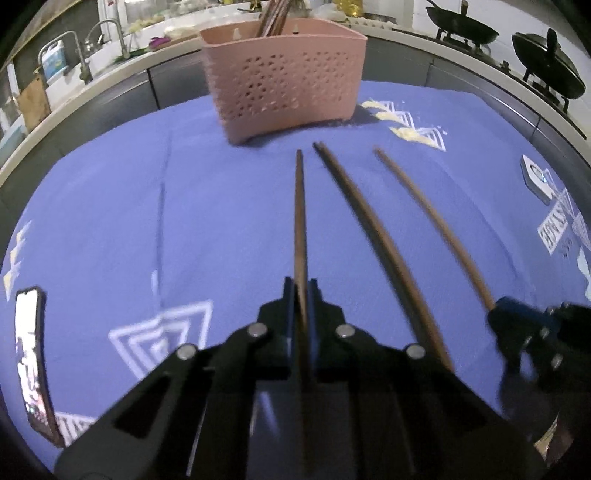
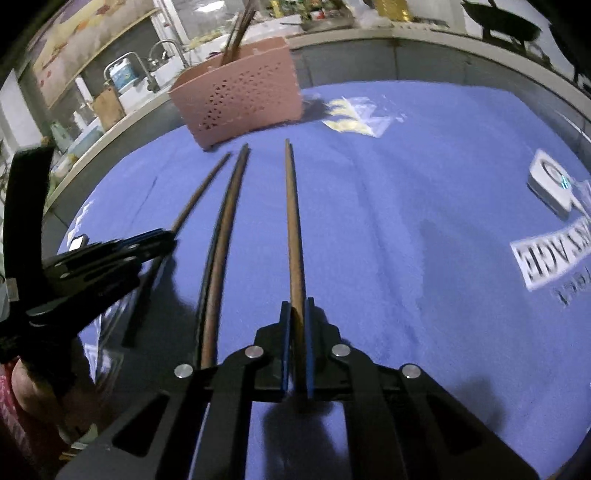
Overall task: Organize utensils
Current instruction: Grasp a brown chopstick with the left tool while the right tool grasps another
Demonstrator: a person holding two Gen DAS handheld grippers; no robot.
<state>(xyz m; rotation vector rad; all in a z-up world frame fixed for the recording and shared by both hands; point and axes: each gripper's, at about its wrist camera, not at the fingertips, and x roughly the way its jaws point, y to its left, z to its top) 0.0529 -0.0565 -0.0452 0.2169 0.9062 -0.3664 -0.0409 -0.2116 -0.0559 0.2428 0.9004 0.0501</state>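
My left gripper (image 1: 302, 286) is shut on a brown chopstick (image 1: 300, 221) that points toward the pink perforated utensil basket (image 1: 284, 83). My right gripper (image 2: 296, 306) is shut on another brown chopstick (image 2: 293, 221), also pointing toward the basket (image 2: 240, 107). A third, darker chopstick (image 1: 369, 229) lies on the blue cloth between the two held ones; it also shows in the right wrist view (image 2: 221, 251). Several chopsticks (image 1: 273, 16) stand upright in the basket. The right gripper shows at the right edge of the left wrist view (image 1: 517, 325), and the left gripper at the left of the right wrist view (image 2: 110, 254).
A phone (image 1: 31, 354) lies on the blue cloth (image 1: 147, 221) at the left. A small white device (image 2: 550, 184) sits at the right. Behind the table are a sink counter with taps (image 1: 74, 55) and dark woks (image 1: 461, 22) on a stove.
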